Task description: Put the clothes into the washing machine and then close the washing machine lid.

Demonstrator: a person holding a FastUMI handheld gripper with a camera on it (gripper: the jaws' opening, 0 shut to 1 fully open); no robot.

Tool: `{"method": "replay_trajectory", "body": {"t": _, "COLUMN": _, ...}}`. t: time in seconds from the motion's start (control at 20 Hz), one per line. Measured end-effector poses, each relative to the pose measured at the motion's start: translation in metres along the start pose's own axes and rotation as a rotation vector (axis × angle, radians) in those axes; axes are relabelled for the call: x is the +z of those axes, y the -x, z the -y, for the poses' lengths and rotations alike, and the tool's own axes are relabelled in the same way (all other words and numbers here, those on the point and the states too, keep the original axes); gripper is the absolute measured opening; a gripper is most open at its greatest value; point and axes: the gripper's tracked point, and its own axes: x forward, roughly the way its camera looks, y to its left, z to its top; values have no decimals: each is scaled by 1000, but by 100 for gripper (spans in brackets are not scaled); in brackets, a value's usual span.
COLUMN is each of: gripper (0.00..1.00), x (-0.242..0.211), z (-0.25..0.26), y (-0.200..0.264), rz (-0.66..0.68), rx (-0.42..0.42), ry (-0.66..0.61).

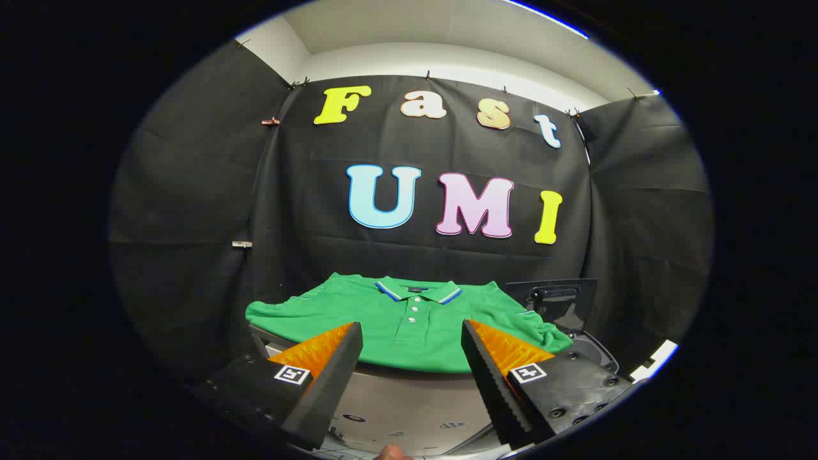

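Note:
A green polo shirt (409,319) with a blue-and-white trimmed collar and white buttons lies spread flat on a pale surface (409,396), just ahead of and beyond my fingers. My gripper (412,332) is open, its fingers (332,370) wide apart above the surface's near edge, with nothing between them. To the right of the shirt stands the washing machine's dark lid (555,303), raised upright, with part of the machine's rounded rim (597,354) below it behind my right finger.
The booth's black cloth wall closes the space behind and to both sides of the shirt. A white strip (652,361) shows low at the right. Small marks dot the pale surface near me.

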Motion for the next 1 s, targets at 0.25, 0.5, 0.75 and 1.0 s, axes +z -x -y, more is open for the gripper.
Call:
{"method": "replay_trajectory", "body": {"t": 0.25, "gripper": 98, "x": -1, "z": -2, "y": 0, "rz": -3, "rx": 0, "ry": -13}}
{"method": "replay_trajectory", "body": {"t": 0.5, "gripper": 98, "x": -6, "z": 1, "y": 0, "rz": -11, "rx": -11, "ry": -9}}
{"method": "replay_trajectory", "body": {"t": 0.75, "gripper": 98, "x": -11, "z": 4, "y": -2, "rz": -21, "rx": -20, "ry": -17}}
{"method": "replay_trajectory", "body": {"t": 1.0, "gripper": 98, "x": -13, "z": 9, "y": -2, "rz": -25, "rx": -35, "ry": -8}}
